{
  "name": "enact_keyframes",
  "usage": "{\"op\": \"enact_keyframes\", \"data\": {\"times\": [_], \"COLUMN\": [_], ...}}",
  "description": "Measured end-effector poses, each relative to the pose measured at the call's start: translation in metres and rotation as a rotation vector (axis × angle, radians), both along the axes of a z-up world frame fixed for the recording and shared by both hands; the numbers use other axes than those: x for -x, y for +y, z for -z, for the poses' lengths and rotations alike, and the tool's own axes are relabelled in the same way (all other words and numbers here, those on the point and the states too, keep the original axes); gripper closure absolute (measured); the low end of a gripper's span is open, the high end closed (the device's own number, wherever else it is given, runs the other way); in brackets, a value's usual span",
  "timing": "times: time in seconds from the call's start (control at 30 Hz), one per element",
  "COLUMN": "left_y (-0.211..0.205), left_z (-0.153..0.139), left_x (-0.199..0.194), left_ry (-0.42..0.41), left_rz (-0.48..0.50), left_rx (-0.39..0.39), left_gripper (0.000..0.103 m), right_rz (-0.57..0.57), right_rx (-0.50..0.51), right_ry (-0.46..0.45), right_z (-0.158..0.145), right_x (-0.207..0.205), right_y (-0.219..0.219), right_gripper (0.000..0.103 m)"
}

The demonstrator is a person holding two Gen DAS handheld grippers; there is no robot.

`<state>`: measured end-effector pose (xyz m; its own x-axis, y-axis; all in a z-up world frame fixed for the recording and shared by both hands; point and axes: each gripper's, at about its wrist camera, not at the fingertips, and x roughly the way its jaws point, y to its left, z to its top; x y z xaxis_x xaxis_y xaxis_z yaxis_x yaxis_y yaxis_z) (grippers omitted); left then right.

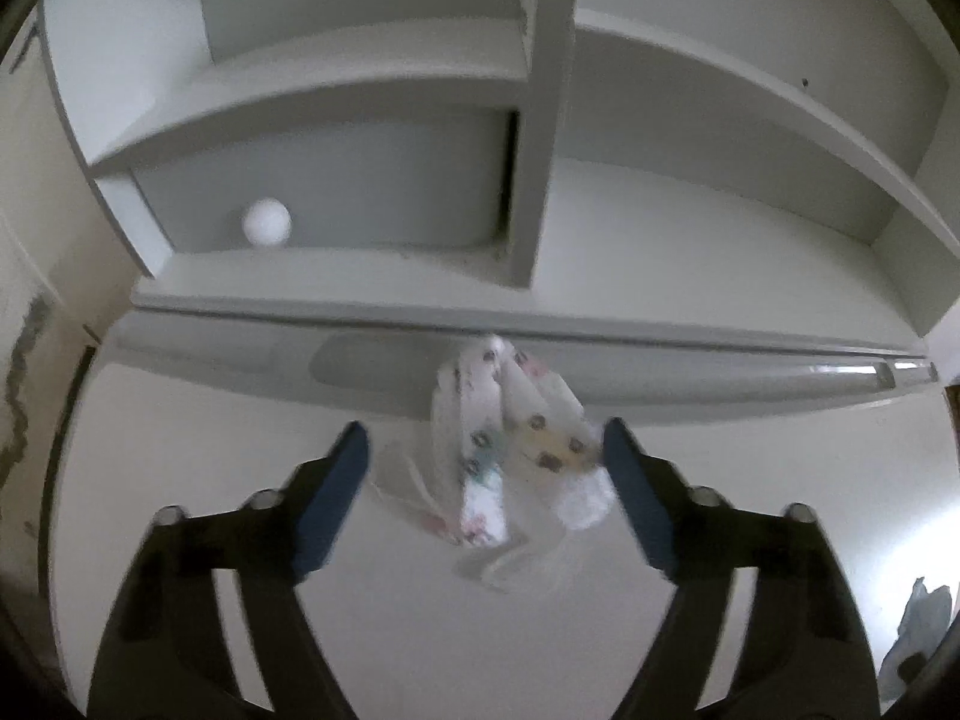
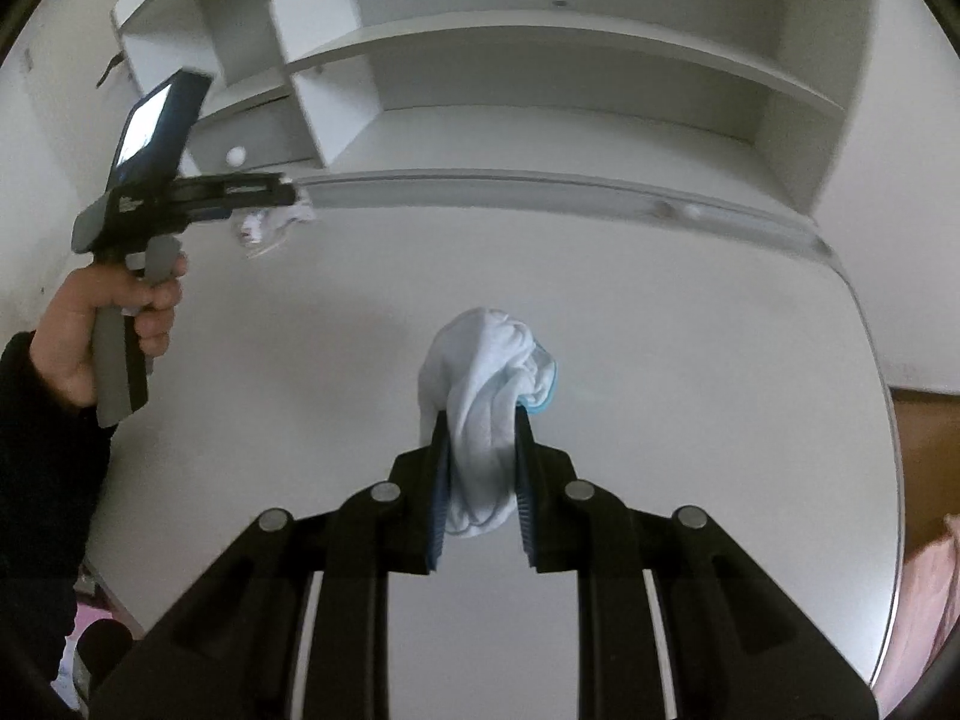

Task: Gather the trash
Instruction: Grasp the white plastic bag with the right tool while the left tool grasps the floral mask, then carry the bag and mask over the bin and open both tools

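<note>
A crumpled clear wrapper point(image 1: 516, 438) with small printed patterns lies on the white table point(image 1: 420, 630), close to the base of the shelf unit. My left gripper point(image 1: 485, 438) straddles it with the jaws apart. The left pad stands clear of it and the right pad is at its edge. The right wrist view shows this gripper point(image 2: 288, 195) from the side, over the same wrapper point(image 2: 264, 228). My right gripper point(image 2: 480, 420) is shut on a crumpled white wad with a light blue edge point(image 2: 486, 360), held above the table point(image 2: 600, 276).
A white shelf unit point(image 1: 372, 72) stands along the table's far edge, with a white round knob point(image 1: 267, 222) in a lower compartment. A person's hand point(image 2: 90, 324) grips the left tool's handle. A grey crumpled piece point(image 1: 924, 612) shows at the right edge. Something pink point(image 2: 924, 588) lies beyond the table's right rim.
</note>
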<state>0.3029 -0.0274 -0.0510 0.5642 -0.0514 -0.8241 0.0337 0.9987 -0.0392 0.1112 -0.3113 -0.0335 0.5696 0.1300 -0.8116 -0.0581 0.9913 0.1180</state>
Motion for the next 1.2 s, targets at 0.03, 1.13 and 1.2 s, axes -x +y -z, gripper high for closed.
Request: {"op": "enact_keyframes", "data": {"times": [0.03,1.13,1.2], "left_y": [-0.001,-0.420,-0.443], "left_z": [0.002,-0.041,-0.029], "left_x": [0.001,0.370,0.388], "left_ry": [0.014,-0.043,-0.028], "left_rz": [-0.003,1.076,1.136], "left_rx": [0.001,0.190,0.181], "left_gripper": [0.051,0.085,0.085], "right_rz": [0.021,0.949,0.977], "right_rx": [-0.008,-0.139,-0.134], "right_ry": [-0.002,0.045,0.074], "right_z": [0.000,0.095,0.111], "right_x": [0.007,0.328,0.337], "right_y": [-0.009,-0.326,-0.338], "right_gripper": [0.084,0.083,0.083]}}
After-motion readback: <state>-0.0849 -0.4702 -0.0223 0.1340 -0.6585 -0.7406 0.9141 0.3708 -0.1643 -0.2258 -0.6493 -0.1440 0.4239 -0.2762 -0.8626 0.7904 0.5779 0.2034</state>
